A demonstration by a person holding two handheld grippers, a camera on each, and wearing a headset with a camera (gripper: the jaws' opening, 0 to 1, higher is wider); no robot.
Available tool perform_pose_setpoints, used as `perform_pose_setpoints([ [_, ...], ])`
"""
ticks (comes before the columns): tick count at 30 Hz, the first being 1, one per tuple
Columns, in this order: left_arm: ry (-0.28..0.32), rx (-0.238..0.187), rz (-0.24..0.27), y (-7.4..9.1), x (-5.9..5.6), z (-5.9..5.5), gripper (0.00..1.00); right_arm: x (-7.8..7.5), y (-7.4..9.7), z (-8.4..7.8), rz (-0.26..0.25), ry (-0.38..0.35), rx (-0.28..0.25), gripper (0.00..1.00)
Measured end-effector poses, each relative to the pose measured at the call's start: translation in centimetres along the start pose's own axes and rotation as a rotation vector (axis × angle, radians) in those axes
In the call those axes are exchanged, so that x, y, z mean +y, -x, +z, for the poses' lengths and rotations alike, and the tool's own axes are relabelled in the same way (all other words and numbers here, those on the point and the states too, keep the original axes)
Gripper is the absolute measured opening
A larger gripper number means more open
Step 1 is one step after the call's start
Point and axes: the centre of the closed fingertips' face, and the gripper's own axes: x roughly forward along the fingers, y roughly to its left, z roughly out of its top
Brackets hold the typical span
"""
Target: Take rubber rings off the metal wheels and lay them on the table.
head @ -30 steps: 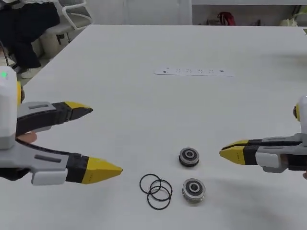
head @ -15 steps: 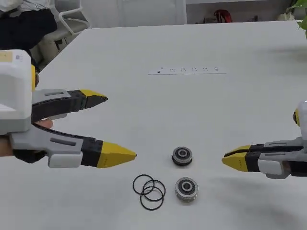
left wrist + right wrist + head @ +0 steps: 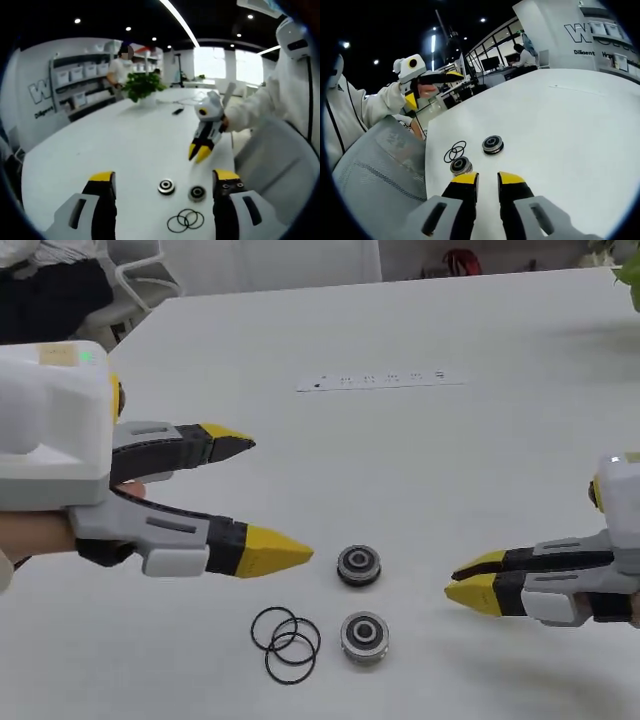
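while hovering clear of everything, holds the left gripper (image 3: 280, 500) with jaws spread wide and empty, lower tip just left of the far wheel (image 3: 358, 565). holds the right gripper (image 3: 465, 578) with jaws nearly together, only a slim gap between them, also empty, pointing at the wheels from the right and apart from both.

finds the far wheel and the near wheel (image 3: 364, 635) seemingly lying flat on the table (image 3: 500, 440), close together, between the two grippers. just left of the near wheel, sees three loose rings (image 3: 285, 635) overlapping on the table, so part of the job looks done. reads the far wheel's rim as dark, likely a ring still on; reads the near wheel's rim as bare metal, though too small to be sure. farther back, notes a power strip (image 3: 380, 380), well apart.

could send a wheel skidding or rolling if pinched from one side without bracing from the other gripper. could let a stretched ring snap off a tip and fly away. could sweep the loose rings aside with the low left jaw. could miss the thin ring and clamp only metal.
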Motion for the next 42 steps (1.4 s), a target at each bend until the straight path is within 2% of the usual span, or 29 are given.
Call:
perform_pose_setpoints([
  [9, 0.007, 0.001, -0.02, -2.9, 0.3, -0.9, 0.71, -0.9, -1.3, 0.7, 0.023, -0.004, -0.012, 0.17],
  [14, 0.004, 0.001, -0.068, -4.3, -0.4, -1.8, 0.61, -0.9, -2.5, 1.0, 0.027, 0.004, -0.022, 0.22],
  [17, -0.008, 0.012, -0.075, -5.0, -0.4, -2.4, 0.58, -0.7, -3.2, 1.0, 0.033, 0.015, -0.023, 0.22],
  [20, 0.012, 0.03, -0.08, -5.7, -0.3, -3.2, 0.56, -0.5, -3.7, 1.2, 0.039, 0.01, -0.031, 0.23],
  [25, 0.031, 0.03, -0.064, -6.8, 0.3, -4.1, 0.48, -0.6, -4.5, 1.7, 0.04, 0.011, -0.041, 0.24],
  [29, 0.047, 0.041, -0.054, -7.3, 0.5, -5.0, 0.41, -1.0, -5.2, 1.9, 0.035, 0.015, -0.045, 0.22],
  [36, 0.041, 0.063, -0.073, -8.2, -0.1, -6.2, 0.33, -1.0, -6.6, 1.8, 0.052, 0.003, -0.035, 0.22],
  [42, 0.04, 0.085, -0.069, -8.8, -0.1, -6.9, 0.29, -1.1, -7.1, 1.2, 0.048, 0.045, -0.005, 0.21],
])
